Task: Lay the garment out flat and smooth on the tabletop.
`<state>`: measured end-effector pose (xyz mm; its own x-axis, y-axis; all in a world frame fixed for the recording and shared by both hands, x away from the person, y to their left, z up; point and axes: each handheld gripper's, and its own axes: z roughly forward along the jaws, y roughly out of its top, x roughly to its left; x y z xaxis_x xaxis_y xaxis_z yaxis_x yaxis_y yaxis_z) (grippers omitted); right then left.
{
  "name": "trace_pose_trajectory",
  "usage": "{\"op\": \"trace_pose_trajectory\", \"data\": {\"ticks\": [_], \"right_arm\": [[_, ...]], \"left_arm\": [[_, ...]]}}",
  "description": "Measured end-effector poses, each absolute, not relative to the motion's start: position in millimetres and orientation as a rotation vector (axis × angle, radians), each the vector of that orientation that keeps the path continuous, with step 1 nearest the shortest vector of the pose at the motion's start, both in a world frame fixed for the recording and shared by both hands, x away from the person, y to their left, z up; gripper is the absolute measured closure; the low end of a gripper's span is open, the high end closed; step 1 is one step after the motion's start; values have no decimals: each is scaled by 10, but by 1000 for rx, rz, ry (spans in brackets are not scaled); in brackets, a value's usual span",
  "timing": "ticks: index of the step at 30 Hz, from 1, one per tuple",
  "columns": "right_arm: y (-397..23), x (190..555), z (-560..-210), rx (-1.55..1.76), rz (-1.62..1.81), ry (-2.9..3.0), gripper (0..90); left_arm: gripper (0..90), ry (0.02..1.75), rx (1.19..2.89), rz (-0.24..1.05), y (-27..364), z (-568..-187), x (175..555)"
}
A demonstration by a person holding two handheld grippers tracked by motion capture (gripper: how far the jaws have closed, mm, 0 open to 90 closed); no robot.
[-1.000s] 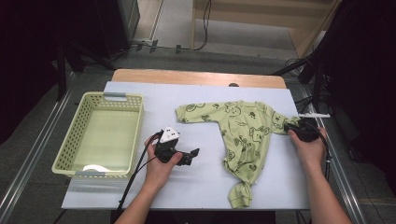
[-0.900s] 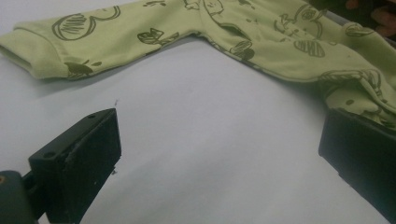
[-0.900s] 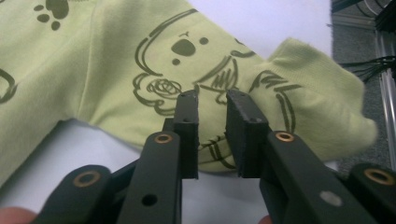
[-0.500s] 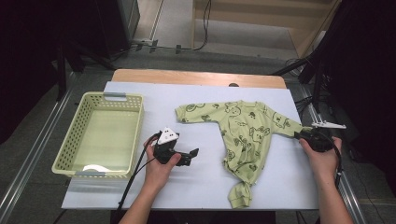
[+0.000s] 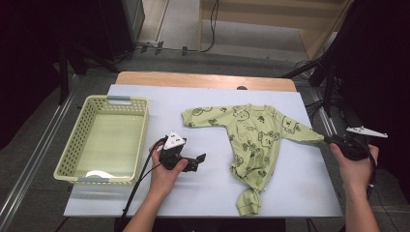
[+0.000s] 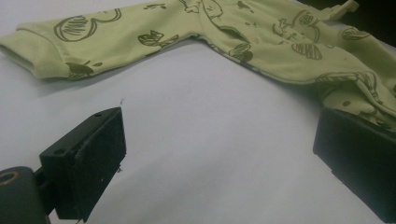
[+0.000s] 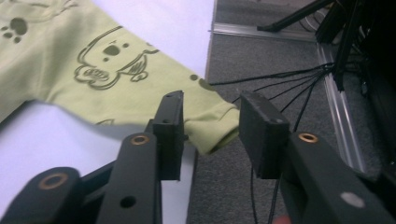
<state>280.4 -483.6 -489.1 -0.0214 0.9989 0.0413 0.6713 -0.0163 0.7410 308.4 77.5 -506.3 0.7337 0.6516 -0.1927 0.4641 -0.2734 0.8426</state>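
The green baby garment (image 5: 251, 145) lies flat on the white table sheet (image 5: 203, 111), body running toward the person and both sleeves spread sideways. All positions below are given relative to this garment.

Right gripper (image 7: 210, 126): positioned at the cuff of the garment's right sleeve (image 7: 212, 128), which overhangs the table edge. The jaws have just been opening and stand apart; the cuff sits between them, touching the left pad, with a clear gap to the other. Judged purpose: the sleeve has been drawn out straight and is being let go so that it lies extended.

Left gripper (image 5: 186, 159): rests on the sheet just beside the garment's left side, below the left sleeve (image 6: 56, 44). Its jaws stand wide apart with only bare sheet between them. It appears parked, ready for the next grasp.

The pale green basket (image 5: 104, 140) stands well apart, beyond the left gripper, probably as the destination.

Markings: the garment carries printed animal outlines and paw prints; no readable lettering or brand label is visible.
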Motion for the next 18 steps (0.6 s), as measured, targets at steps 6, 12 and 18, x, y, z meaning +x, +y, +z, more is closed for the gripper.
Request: {"op": "trace_pose_trajectory", "data": {"ticks": [6, 12, 18], "right_arm": [[-4950, 2962, -5072, 1872, 926, 1724, 587], [-4842, 2969, -5189, 1880, 823, 1799, 541], [-4870, 2969, -5263, 1944, 875, 1802, 497]], "left_arm": [[23, 855, 1926, 230, 776, -5064, 3086], [23, 852, 1929, 231, 773, -5065, 3082], [23, 852, 1935, 235, 765, -5067, 3081]]}}
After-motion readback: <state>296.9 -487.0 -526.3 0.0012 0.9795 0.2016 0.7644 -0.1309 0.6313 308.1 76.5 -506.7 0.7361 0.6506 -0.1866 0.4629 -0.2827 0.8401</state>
